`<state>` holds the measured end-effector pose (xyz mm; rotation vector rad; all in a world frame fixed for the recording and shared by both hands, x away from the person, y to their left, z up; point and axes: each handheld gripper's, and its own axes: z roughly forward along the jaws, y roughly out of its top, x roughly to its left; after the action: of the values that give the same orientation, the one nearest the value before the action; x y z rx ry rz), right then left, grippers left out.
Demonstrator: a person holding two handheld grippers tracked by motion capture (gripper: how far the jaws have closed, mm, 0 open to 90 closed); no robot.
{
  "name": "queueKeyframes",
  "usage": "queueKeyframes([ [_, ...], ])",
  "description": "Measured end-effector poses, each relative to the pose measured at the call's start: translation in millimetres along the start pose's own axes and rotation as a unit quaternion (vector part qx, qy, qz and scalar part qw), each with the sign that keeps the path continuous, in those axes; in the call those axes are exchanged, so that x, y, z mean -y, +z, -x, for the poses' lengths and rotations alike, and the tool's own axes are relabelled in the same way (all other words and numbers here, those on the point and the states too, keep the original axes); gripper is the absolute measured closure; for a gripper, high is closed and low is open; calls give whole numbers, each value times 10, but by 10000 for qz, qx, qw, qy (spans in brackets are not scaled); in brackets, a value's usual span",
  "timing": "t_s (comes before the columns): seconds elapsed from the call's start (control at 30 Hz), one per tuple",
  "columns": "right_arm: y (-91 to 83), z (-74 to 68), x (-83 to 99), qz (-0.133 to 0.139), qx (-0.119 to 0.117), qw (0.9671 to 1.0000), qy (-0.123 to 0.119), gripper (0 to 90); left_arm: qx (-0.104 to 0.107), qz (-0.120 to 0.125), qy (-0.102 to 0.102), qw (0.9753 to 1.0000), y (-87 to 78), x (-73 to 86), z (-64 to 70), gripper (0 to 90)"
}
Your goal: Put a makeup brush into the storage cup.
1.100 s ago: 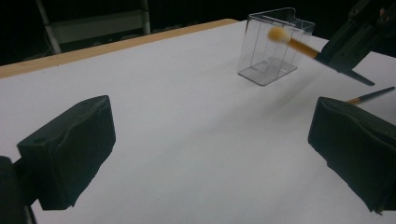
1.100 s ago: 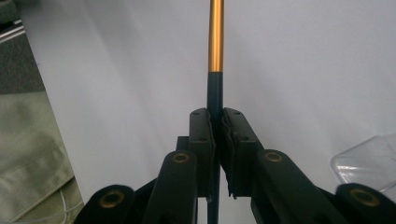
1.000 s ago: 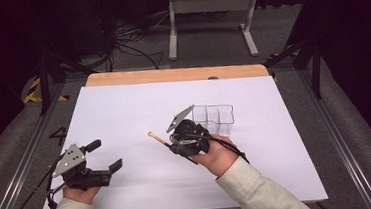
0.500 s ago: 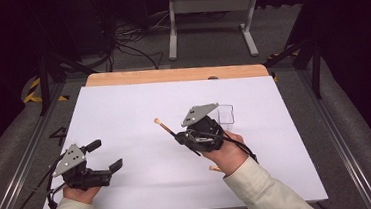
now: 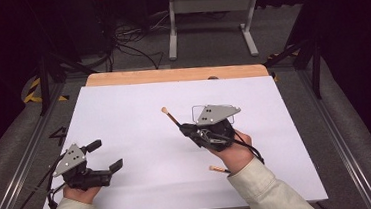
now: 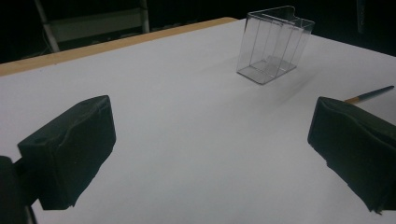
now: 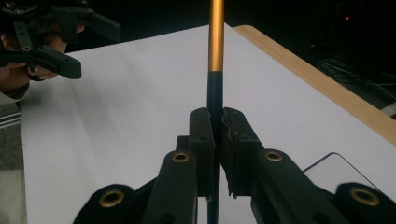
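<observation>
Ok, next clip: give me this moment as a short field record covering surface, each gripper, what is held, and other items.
surface: white sheet over a wooden table
right gripper: shut on a brush, black and gold handle sticking out past the jaws
left gripper: open, holding nothing, low over the sheet
clear container: upright on the sheet, divided into compartments; contents too faint to tell
second brush: lying flat on the sheet
</observation>
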<state>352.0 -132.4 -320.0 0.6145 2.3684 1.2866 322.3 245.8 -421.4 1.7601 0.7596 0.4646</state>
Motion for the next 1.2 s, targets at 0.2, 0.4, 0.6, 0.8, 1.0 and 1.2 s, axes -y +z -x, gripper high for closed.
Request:
queueKeyframes([
  [0.2,-82,66,28,347,38,9994,70,832,-3,0,-7,10000,0,0,-1,17],
  [0.4,-157,139,65,730,60,9972,125,832,11,5,-12,10000,0,-1,0,17],
  [0.6,-208,218,115,1004,167,9947,141,831,5,-1,-12,10000,0,0,-1,17],
  [0.8,-254,298,164,1179,244,9923,297,831,10,3,-12,10000,-1,-1,-2,17],
  [1.0,-302,383,194,1279,363,9902,420,830,0,-2,-9,10000,-1,0,0,17],
  [1.2,-336,486,226,1399,451,9876,550,830,5,-7,-8,10000,1,1,-1,17],
])
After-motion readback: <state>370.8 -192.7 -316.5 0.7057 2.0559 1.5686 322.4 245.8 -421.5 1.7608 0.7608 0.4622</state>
